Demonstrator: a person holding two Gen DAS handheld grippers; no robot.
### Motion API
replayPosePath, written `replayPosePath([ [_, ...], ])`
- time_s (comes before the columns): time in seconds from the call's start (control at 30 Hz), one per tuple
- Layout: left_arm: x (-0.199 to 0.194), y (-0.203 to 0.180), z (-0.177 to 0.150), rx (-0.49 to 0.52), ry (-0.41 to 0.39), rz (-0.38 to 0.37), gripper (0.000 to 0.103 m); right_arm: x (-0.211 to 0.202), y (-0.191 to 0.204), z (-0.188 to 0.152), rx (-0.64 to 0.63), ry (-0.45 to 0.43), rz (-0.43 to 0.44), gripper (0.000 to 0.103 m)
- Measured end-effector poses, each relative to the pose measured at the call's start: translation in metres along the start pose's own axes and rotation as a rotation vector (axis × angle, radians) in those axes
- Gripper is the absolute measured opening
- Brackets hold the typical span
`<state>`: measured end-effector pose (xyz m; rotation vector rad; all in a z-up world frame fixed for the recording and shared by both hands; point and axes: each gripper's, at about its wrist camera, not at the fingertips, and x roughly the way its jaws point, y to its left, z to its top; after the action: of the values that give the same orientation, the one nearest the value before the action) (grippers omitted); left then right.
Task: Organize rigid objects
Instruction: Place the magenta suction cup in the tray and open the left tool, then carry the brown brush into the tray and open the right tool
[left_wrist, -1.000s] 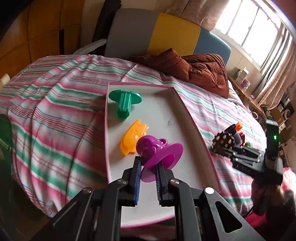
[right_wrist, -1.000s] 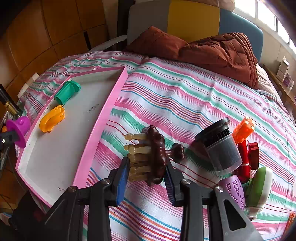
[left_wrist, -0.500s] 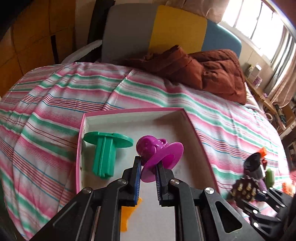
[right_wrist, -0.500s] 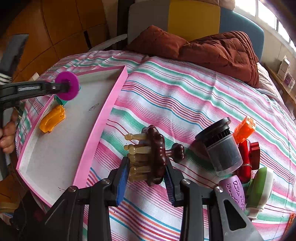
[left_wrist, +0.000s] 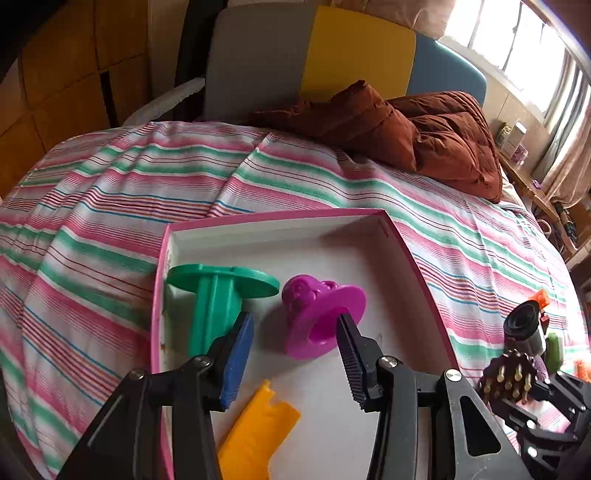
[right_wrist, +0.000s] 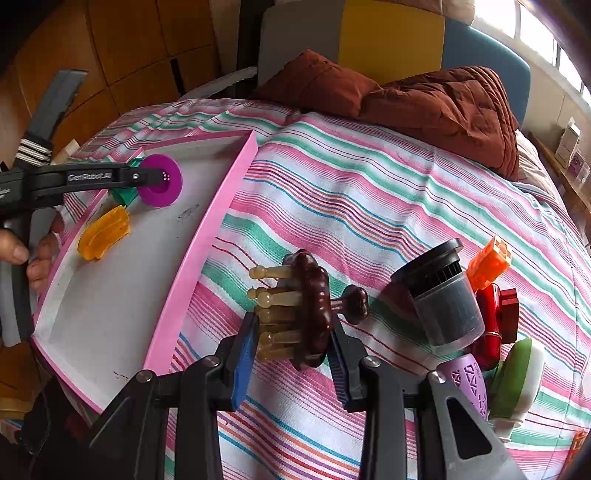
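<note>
We had the left gripper (left_wrist: 295, 354) with jaws opening, pads clear of the purple toy (left_wrist: 321, 317), which sat mid-frame in the pink tray (left_wrist: 406, 251) beside the green piece (left_wrist: 218, 295). Best to back out straight without nudging it. Right gripper (right_wrist: 291, 347) was clamped on the brown massager (right_wrist: 306, 314), lower centre.

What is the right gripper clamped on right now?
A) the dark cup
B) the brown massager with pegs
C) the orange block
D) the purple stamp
B: in the right wrist view the right gripper has its pads pressed on the brown massager with pegs, above the striped sheet.
</note>
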<state>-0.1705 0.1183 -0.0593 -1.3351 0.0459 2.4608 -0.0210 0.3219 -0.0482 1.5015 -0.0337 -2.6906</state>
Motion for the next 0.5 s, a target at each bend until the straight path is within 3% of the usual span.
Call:
replayPosePath([
  [0.23, -0.057, 0.001, -0.031, 0.005, -0.101, 0.033, 0.057, 0.001, 0.001, 0.000, 0.000, -0.002, -0.005, 0.036],
  [0.5, -0.093, -0.001, -0.077, 0.035, -0.103, 0.085, 0.057, 0.000, 0.005, -0.002, -0.017, -0.013, -0.032, 0.036],
])
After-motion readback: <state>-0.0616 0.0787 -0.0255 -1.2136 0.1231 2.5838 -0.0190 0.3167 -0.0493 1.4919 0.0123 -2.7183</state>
